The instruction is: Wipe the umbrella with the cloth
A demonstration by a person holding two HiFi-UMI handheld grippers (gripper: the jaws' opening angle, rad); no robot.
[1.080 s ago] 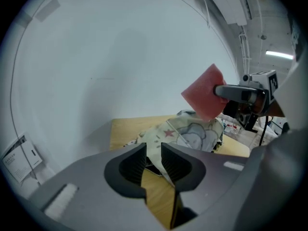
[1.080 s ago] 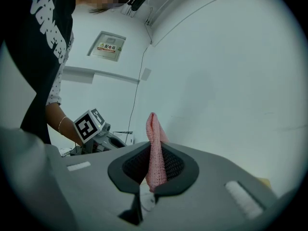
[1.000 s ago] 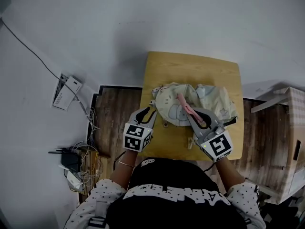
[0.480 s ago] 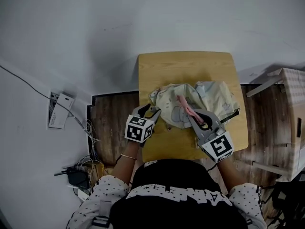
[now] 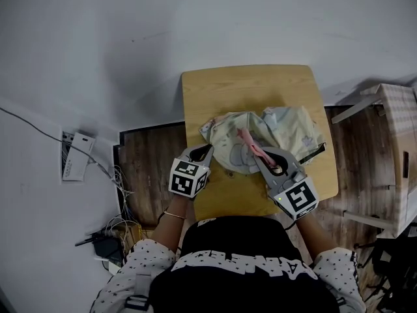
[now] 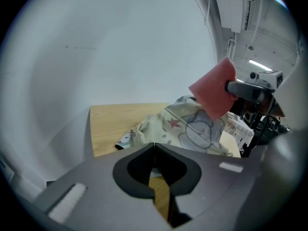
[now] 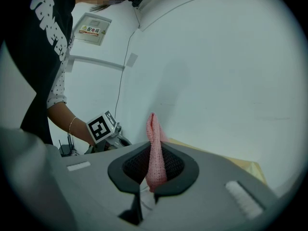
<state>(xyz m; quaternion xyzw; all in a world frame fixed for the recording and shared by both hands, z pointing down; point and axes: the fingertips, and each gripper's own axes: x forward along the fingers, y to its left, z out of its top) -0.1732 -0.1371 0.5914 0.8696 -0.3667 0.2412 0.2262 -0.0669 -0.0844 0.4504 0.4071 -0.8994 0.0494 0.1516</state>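
floor clutter: 1 white box (image 5: 76,156) at 9 o'clock of the table, 1 tangle of cables (image 5: 111,233) at 8 o'clock
grippers: 2, one marker cube each
left gripper (image 5: 207,151): jaws have just been closing and now sit together; tips on the umbrella's 8 o'clock edge; can't tell if any fabric is nipped between them
table (image 5: 247,87): 1, wooden top, against the white wall
umbrella (image 5: 229,142): 1, collapsed cream fabric with cartoon print, heaped mid-table and running toward the 3 o'clock edge
cloth (image 5: 249,143): 1, pink, sticks out of the right jaws toward 11 o'clock, lying over the umbrella
right gripper (image 5: 260,158): comes in from 5 o'clock, jaws clamped on the cloth
cardboard box (image 5: 396,142): 1, on the floor at 3 o'clock of the table
head view only: floor clutter, cardboard box, whole table outline, both grippers together
left gripper view only: cloth seen as a flat square at 2 o'clock, above the umbrella; star and animal print on the fabric
right gripper view only: cloth pinched edge-on between the pads; left cube at 9 o'clock; bracelet (image 7: 72,125) on the forearm; 1 wall sign (image 7: 93,29) at 11 o'clock
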